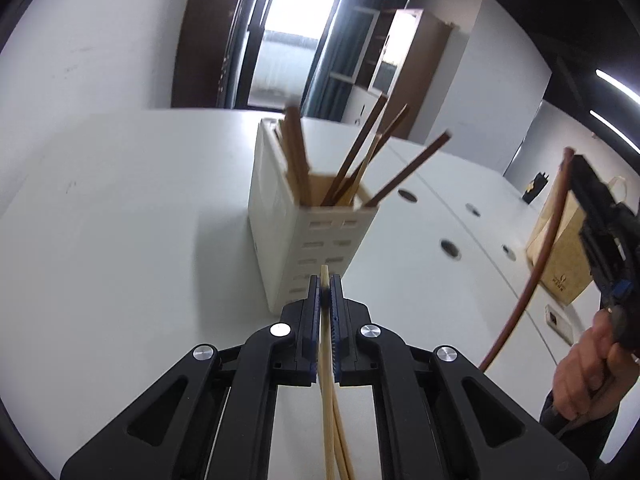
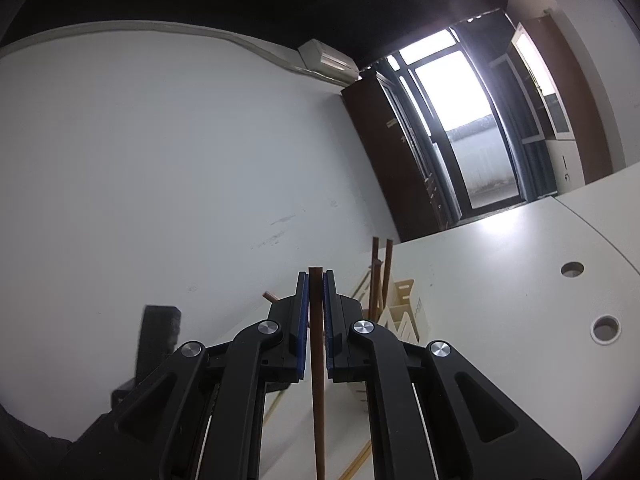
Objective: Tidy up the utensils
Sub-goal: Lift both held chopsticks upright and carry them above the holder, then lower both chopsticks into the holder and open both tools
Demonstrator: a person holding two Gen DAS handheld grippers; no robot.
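A white slotted utensil holder (image 1: 308, 216) stands on the white table (image 1: 120, 220) with several dark brown chopsticks (image 1: 360, 156) leaning in it. My left gripper (image 1: 325, 280) is shut on light bamboo chopsticks (image 1: 329, 400), just in front of the holder's lower corner. My right gripper (image 2: 315, 276) is shut on a dark brown chopstick (image 2: 318, 380), held up to the holder's right; the holder (image 2: 404, 316) shows partly behind its fingers. In the left wrist view the right gripper (image 1: 576, 164) and its brown chopstick (image 1: 540, 260) show at the far right.
A brown paper bag (image 1: 560, 256) and a small white device (image 1: 560, 322) sit on the table at the right. Round cable holes (image 1: 450, 248) dot the tabletop. A white wall (image 2: 160, 160), a doorway and cabinets lie beyond the table.
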